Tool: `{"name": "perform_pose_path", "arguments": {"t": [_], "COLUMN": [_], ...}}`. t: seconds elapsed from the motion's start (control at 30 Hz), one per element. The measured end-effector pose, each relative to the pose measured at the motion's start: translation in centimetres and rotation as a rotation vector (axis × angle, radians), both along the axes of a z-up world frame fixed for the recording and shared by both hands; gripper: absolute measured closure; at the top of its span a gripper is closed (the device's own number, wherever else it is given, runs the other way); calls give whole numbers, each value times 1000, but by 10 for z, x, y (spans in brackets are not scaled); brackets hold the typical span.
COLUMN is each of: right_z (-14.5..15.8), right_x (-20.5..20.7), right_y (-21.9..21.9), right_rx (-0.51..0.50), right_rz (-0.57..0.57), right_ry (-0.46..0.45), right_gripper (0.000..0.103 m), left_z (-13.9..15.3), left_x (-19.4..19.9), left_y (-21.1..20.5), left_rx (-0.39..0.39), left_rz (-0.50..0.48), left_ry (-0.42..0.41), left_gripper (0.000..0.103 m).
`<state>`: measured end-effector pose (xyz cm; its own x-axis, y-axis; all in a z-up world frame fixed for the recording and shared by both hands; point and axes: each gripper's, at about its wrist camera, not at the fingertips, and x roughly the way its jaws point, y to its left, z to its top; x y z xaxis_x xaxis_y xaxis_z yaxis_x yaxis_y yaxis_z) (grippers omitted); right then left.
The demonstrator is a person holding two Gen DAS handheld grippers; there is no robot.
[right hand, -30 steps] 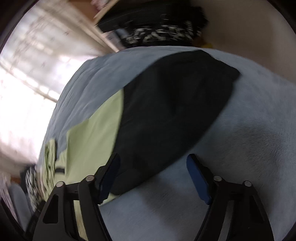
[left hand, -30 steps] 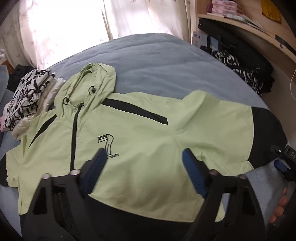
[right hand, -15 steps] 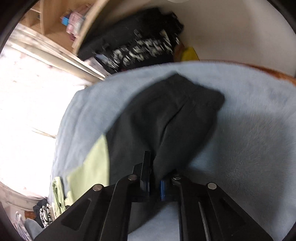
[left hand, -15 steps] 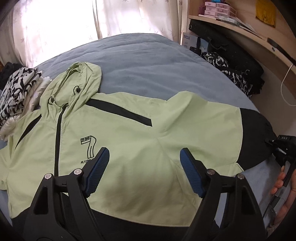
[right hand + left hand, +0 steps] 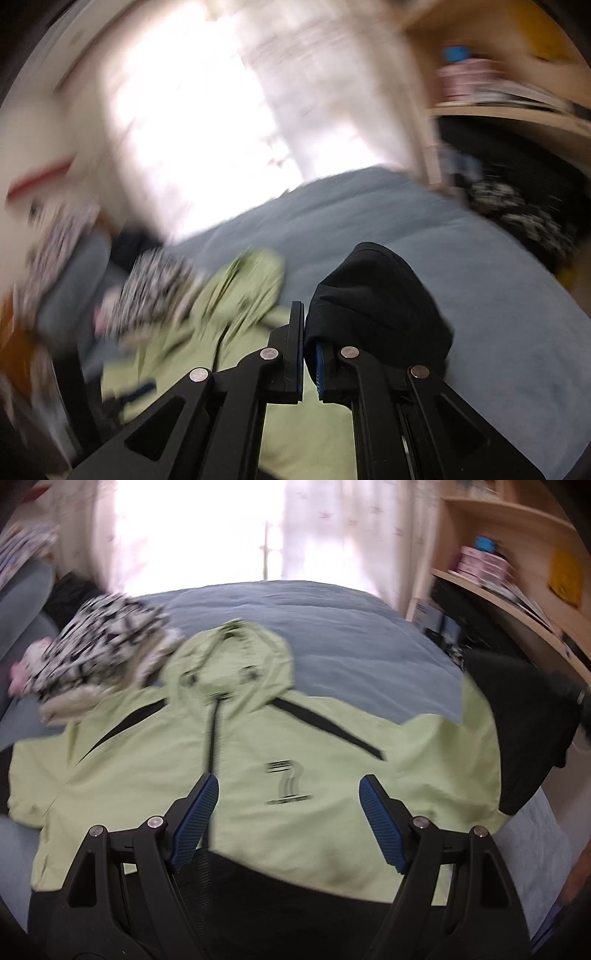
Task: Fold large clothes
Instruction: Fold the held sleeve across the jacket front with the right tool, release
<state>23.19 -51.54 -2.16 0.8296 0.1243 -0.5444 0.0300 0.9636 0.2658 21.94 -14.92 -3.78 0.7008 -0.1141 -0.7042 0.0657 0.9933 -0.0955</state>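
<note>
Lime-green hooded jacket (image 5: 258,775) lies front-up and spread on the blue-grey bed (image 5: 351,627); hood toward the window, zip down the middle, black hem band nearest the left camera; a heap of black-and-white patterned clothes (image 5: 96,650) sits just beside the hood.

Left claw (image 5: 288,812) hangs over the chest print with its fingers spread wide and nothing between them; blue pads (image 5: 195,823) clear of the cloth.

Right claw (image 5: 308,350) is clamped onto the black sleeve end (image 5: 376,295); fabric bunches up and over the right-hand finger; in the left view that sleeve (image 5: 524,731) stands raised off the bed at the jacket's right edge.

Handling, as judged: thin shell fabric, light, limp, probably slick; it drapes rather than holding a line, so a lifted sleeve will sag and drag the shoulder with it; a pinch on a single layer may slip, so a bite on a seam or cuff is better, as here. The free claw seems best used at the shoulder seam or hem corner, to pin the body while the sleeve crosses the chest.

Right view is badly motion-blurred; how deep the cuff sits between the pads cannot be told.
</note>
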Motion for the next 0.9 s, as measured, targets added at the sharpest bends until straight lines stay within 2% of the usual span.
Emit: {"name": "perform_pose_path", "arguments": {"t": [0.1,0.13,0.23,0.3,0.37,0.43,0.5,0.6,0.63,0.77,0.83,0.9], "right_z": [-38,-62,-120,-150,-176,-190,-188,-165,-147,-109,-102,-99], "right_x": [22,26,28,24,3,-26,-41,-70,-77,-106,-120,-134], "right_y": [58,81,117,127,124,120,116,106,107,76,56,35], "right_rx": [-28,-31,-26,5,59,88,108,130,125,47,18,30], "right_rz": [115,153,209,221,221,212,209,179,164,23,-53,-106], "right_ry": [120,191,350,423,484,493,494,478,469,420,410,408], "right_gripper": [98,98,97,92,70,57,50,49,49,49,49,49], "left_z": [-4,-8,-18,-27,-36,-41,-43,-41,-39,-33,-34,-38], "left_x": [-1,-2,-7,-10,-13,-15,-19,-19,-21,-29,-35,-40], "left_y": [44,57,84,93,98,98,93,76,68,38,18,3], "left_rx": [-30,-35,-12,-8,-20,-25,-18,-17,-18,-6,11,31], "left_rz": [84,99,134,144,136,117,84,17,-19,-147,-235,-302], "left_ry": [48,60,81,95,113,120,117,110,104,89,90,97], "left_gripper": [26,26,26,26,26,26,26,26,26,26,26,26]}}
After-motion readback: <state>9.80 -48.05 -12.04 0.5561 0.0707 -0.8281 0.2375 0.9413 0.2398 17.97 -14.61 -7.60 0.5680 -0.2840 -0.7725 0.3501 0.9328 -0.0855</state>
